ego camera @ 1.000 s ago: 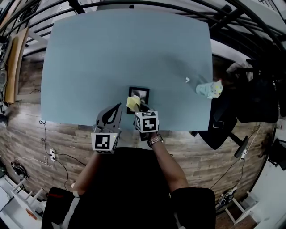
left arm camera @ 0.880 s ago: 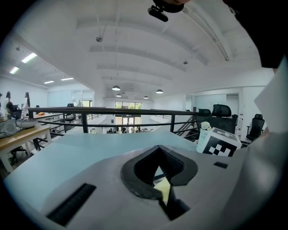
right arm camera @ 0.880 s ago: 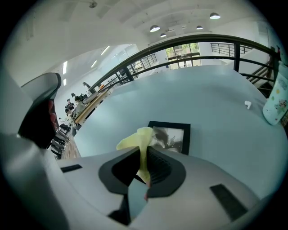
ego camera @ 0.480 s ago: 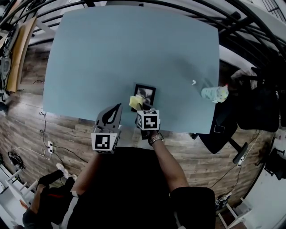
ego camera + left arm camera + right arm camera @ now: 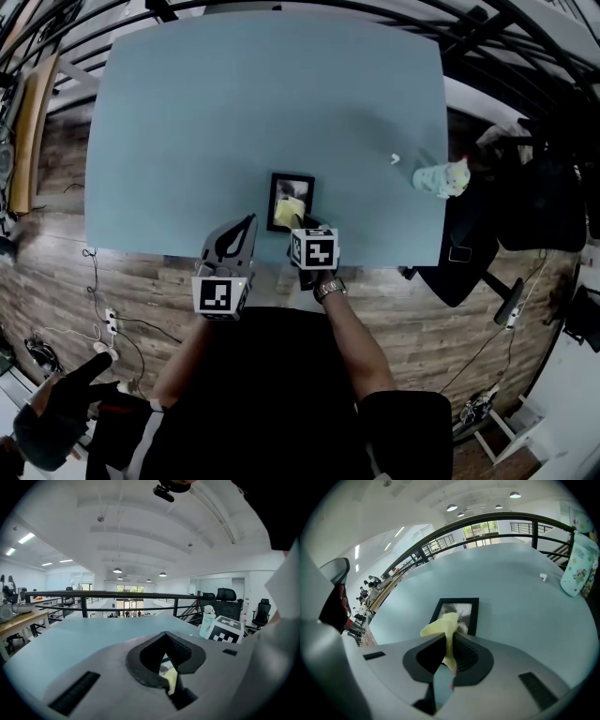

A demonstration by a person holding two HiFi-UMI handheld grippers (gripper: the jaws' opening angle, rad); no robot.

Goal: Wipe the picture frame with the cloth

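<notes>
Yellow cloth, clamped in jaws of the right gripper, hangs over the picture frame; left gripper jaws together.

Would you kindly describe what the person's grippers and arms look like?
The left gripper and right gripper are grey with dark jaw linings; each carries a white cube with black square markers. The person wears a black short-sleeved top and a wristwatch.
</notes>
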